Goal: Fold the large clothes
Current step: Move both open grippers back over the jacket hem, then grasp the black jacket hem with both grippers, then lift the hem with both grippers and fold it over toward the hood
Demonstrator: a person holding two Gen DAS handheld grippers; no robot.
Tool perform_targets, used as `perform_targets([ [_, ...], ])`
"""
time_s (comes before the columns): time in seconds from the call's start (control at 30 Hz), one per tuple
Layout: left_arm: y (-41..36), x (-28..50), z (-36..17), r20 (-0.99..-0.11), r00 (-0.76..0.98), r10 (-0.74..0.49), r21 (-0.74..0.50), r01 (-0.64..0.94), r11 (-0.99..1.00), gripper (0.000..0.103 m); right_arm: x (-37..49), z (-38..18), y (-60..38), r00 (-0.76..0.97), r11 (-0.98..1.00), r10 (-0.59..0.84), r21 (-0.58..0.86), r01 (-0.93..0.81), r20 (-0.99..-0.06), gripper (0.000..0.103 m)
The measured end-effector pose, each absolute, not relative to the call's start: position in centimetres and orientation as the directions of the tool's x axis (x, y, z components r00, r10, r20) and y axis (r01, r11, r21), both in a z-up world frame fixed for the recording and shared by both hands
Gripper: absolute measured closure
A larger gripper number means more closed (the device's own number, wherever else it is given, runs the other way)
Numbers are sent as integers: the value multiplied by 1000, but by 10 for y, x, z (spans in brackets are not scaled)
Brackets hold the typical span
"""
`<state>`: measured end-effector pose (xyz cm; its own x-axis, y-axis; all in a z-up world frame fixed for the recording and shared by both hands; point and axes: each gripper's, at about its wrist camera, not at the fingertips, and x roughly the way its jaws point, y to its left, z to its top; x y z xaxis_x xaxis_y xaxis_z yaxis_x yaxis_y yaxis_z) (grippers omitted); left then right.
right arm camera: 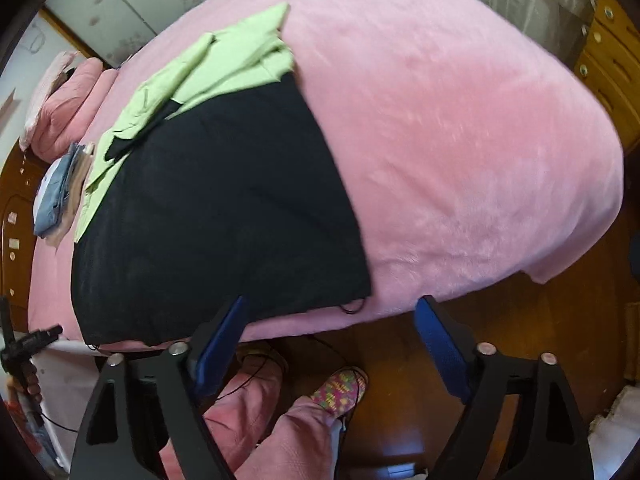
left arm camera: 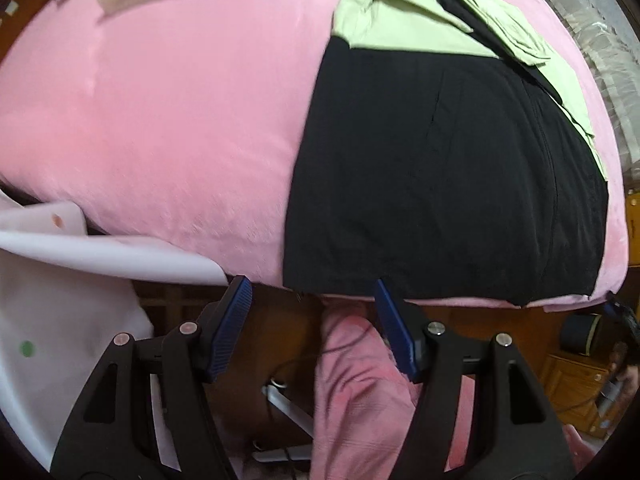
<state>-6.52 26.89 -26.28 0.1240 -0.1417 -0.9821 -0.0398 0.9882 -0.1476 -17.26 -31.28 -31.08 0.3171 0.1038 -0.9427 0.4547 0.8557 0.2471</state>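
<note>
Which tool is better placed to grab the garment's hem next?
Probably left. The left tool hangs open right at the black garment's near hem. The right tool is open too, but mostly past the hem corner, over bare pink blanket.

A garment (left arm camera: 440, 180) is lying flat on the bed (left arm camera: 160, 120), reaching its near edge. Folded clothes (right arm camera: 60, 192) are sitting at the far end.
</note>
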Motion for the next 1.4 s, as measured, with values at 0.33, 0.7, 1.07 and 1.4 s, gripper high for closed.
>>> perform_targets([
  [0.33, 275, -51, -320, -986, 53, -161, -159, 26, 987, 42, -156, -347, -352, 274, 874, 173, 276, 399, -946, 36],
  [0.7, 273, -28, -345, -957, -27, -289, -290, 38, 956, 54, -130, -364, -372, 203, 907, 233, 288, 306, -951, 54],
  [1.07, 246, -41, -292, -968, 74, -242, -243, -8, 970, 93, -130, -336, -383, 243, 836, 299, 376, 400, -923, 85],
  [1.4, 198, 0, -192, -772, 315, -552, -600, -73, 797, 96, -132, -265, -360, 744, 357, 351, 816, 455, -569, 88],
])
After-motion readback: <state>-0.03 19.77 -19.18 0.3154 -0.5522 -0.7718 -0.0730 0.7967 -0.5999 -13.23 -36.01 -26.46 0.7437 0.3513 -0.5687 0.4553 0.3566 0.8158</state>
